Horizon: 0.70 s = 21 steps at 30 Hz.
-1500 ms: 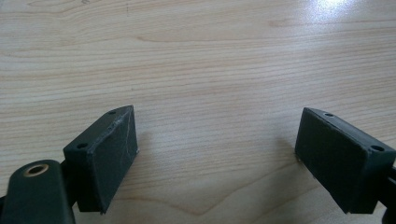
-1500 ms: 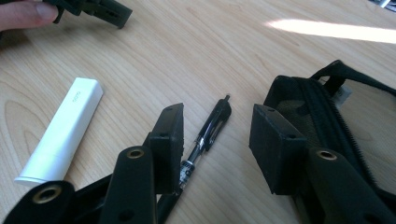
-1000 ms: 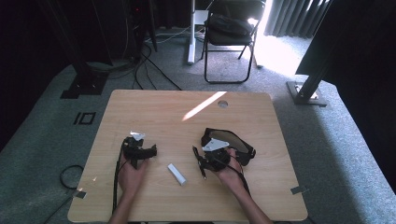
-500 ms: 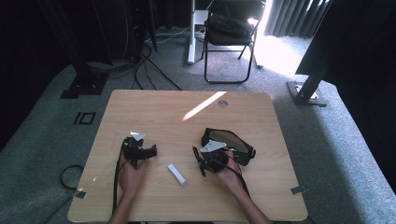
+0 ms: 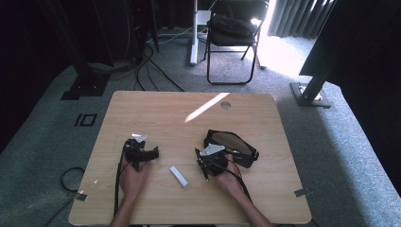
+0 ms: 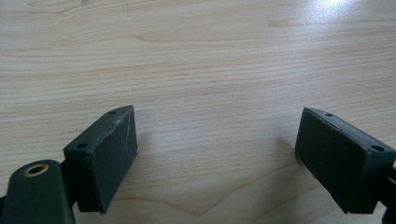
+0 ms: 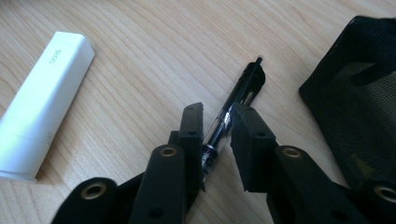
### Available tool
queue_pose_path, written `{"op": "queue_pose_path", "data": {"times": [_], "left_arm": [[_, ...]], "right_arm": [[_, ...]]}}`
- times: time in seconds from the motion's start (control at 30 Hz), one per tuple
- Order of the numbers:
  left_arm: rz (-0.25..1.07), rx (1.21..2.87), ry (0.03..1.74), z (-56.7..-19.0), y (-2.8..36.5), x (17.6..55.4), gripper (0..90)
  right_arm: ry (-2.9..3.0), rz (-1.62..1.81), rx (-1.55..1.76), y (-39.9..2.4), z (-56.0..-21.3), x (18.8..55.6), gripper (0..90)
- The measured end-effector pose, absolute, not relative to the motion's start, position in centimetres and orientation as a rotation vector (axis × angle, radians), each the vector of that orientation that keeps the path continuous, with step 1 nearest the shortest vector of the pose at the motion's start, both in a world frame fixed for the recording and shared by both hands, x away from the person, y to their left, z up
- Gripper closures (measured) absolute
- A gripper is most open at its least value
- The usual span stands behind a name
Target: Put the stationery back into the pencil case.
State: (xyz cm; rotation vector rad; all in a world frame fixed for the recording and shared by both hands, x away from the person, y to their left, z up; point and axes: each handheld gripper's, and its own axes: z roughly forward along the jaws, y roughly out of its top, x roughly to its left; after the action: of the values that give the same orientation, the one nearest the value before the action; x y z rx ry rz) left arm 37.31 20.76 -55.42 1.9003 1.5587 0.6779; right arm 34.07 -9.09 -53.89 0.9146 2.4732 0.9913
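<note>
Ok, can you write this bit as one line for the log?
left gripper: open, above bare table | right gripper: jaws around pen | white stick, black pouch: untouched

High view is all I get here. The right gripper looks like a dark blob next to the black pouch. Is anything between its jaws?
Observer: Yes. In the right gripper view the right gripper has its jaws closed around a pen with a clear barrel and black tip.
Operator: Is that pen touching the pouch?
Observer: No. Bare wood shows between the pen and the black mesh pouch.
Operator: And the left one, is it carrying something?
Observer: No. The left gripper has its jaws wide apart, with bare table between them.
Operator: Any marking on the white stick?
Observer: The white box has small grey lettering, too faint to read.
</note>
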Motion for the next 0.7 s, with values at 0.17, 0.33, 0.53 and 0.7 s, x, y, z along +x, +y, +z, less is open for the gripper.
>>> {"op": "queue_pose_path", "data": {"times": [0.17,0.33,0.53,0.7], "left_arm": [[0.678,1.900,1.559,-55.42,20.76,37.31,13.3],[0.679,1.900,1.558,-55.43,20.76,37.31,13.3],[0.678,1.900,1.559,-55.42,20.76,37.31,13.3],[0.678,1.900,1.559,-55.42,20.75,37.31,13.3]], "right_arm": [[2.477,0.982,0.922,-9.02,-54.18,34.16,76.5],[2.489,0.980,0.922,-9.00,-54.34,34.21,79.1],[2.498,0.981,0.916,-9.04,-54.45,34.26,79.2],[2.507,0.999,0.931,-9.14,-54.74,34.42,78.6]]}}
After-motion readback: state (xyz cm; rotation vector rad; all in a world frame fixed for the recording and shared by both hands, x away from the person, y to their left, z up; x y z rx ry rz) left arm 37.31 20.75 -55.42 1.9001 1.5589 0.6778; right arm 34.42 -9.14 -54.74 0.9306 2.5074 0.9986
